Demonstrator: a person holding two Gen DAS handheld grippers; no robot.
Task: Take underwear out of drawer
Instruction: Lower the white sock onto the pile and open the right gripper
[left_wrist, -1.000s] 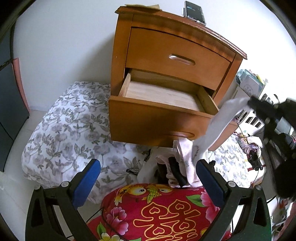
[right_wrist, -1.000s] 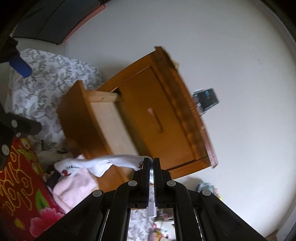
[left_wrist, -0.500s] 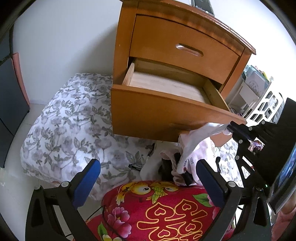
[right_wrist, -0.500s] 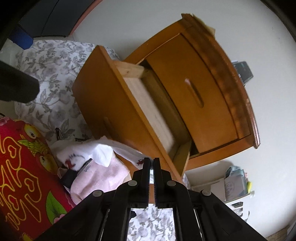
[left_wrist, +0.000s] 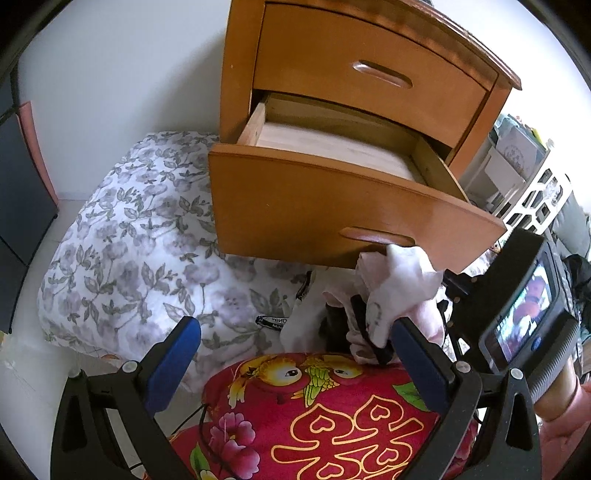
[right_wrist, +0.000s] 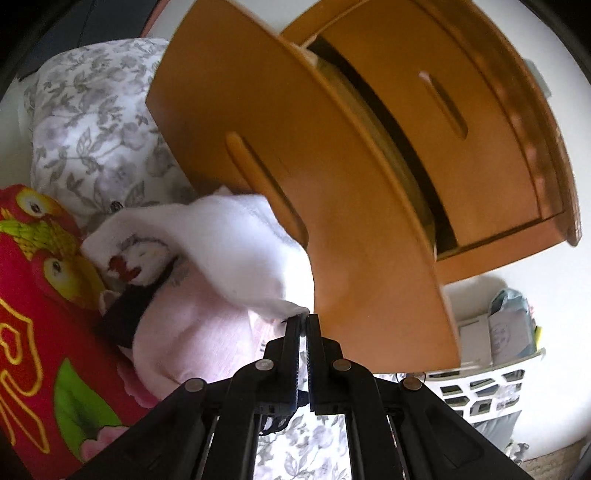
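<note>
right wrist view: the right gripper (right_wrist: 303, 320) sits at 6 o'clock with its jaws clenched on a corner of a white underwear garment (right_wrist: 236, 251). the white cloth drapes from the pinch up toward 10 o'clock and lies over a pile of pink clothing (right_wrist: 192, 328) with something black tucked at its left edge. the pulled-out lower drawer (right_wrist: 295, 177) of a wooden nightstand (right_wrist: 509, 122) hangs above the pile, its front filling the centre of the frame toward 12 o'clock. a red pillow printed with parrots (right_wrist: 40, 280) lies at 9 o'clock.

left wrist view: the left gripper (left_wrist: 295, 354) is spread wide and holds nothing, its blue pads framing the red pillow at 6 o'clock. the inside of the drawer at 12 o'clock shows only bare wood. the white garment rests on the pile at 4 o'clock, just under the drawer handle (left_wrist: 376, 236), so it is already out of the drawer.

judged from this, the step in hand is setting the garment down on the pile. to do it well, keep the pinch until the cloth rests fully on the clothes, then part the jaws and draw straight back, clear of the drawer front close overhead.

pose: the right gripper points forward and downward at the pile, rolled sideways so the nightstand looks tipped. the left one hovers apart, angled down over the pillow.
</note>
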